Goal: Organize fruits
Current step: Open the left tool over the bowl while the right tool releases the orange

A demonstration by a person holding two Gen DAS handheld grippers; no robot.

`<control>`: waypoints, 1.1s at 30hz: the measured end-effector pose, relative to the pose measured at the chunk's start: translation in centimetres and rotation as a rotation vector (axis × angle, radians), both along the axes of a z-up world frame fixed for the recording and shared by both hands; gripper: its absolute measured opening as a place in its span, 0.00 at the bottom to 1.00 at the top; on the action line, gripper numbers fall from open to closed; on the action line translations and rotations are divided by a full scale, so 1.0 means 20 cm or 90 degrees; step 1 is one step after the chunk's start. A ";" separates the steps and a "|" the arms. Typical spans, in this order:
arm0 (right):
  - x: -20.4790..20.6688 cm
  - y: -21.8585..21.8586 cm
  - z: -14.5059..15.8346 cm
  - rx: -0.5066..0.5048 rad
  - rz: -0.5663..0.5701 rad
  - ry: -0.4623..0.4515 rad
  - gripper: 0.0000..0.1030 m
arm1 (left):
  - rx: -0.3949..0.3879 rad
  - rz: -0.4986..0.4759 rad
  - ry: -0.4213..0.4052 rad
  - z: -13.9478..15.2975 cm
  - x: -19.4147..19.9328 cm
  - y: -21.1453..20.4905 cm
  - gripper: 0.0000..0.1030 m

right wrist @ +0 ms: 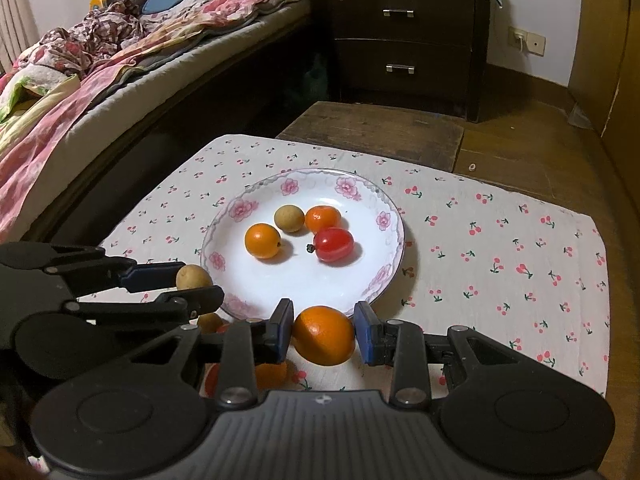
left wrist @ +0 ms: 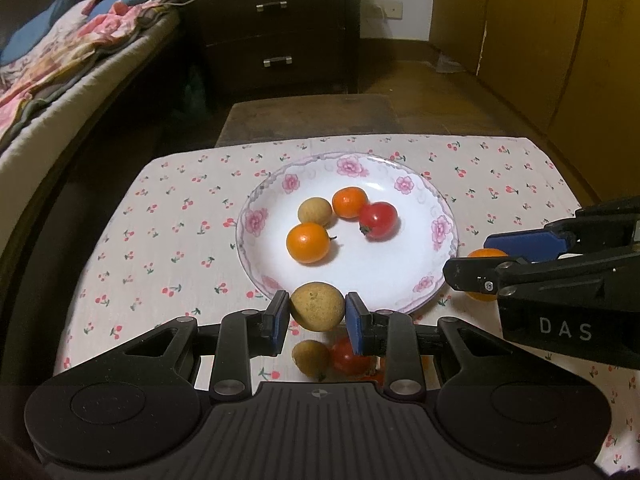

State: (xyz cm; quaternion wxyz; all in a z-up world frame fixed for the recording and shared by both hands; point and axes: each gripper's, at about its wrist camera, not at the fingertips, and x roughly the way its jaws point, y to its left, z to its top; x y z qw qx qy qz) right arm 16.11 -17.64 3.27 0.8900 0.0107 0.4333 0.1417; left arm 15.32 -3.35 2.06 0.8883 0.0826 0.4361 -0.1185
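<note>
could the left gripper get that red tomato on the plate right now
Probably not as things stand: the left gripper is shut on a tan fruit, so its jaws are full. The path itself looks free, since the red tomato lies uncovered on the plate just ahead.

Both tools are matte black plastic. The left gripper (left wrist: 318, 314) has a ribbed grey-black deck with a small cross-in-circle mark, a round disc on each side, and silver pivot pins on its linkage bars. Its fingers (left wrist: 280, 320) wear blue pads. The right gripper (right wrist: 324, 334) is built the same, and from the side its body carries white letters "DAS".
</note>
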 end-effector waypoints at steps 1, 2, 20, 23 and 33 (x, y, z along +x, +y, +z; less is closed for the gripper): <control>0.01 0.00 0.00 0.000 -0.001 0.000 0.33 | 0.000 0.001 0.000 0.00 0.01 0.00 0.37; 0.01 0.00 0.00 0.001 -0.001 0.001 0.33 | 0.000 0.001 0.000 0.00 0.01 0.00 0.37; 0.13 0.01 -0.04 0.009 0.003 0.007 0.33 | -0.005 0.013 0.013 -0.04 0.13 -0.01 0.37; 0.16 0.01 -0.05 0.011 0.004 0.008 0.33 | -0.007 0.017 0.017 -0.05 0.15 -0.02 0.37; 0.23 0.01 -0.10 0.029 0.005 0.015 0.33 | 0.004 0.017 0.024 -0.08 0.16 -0.04 0.38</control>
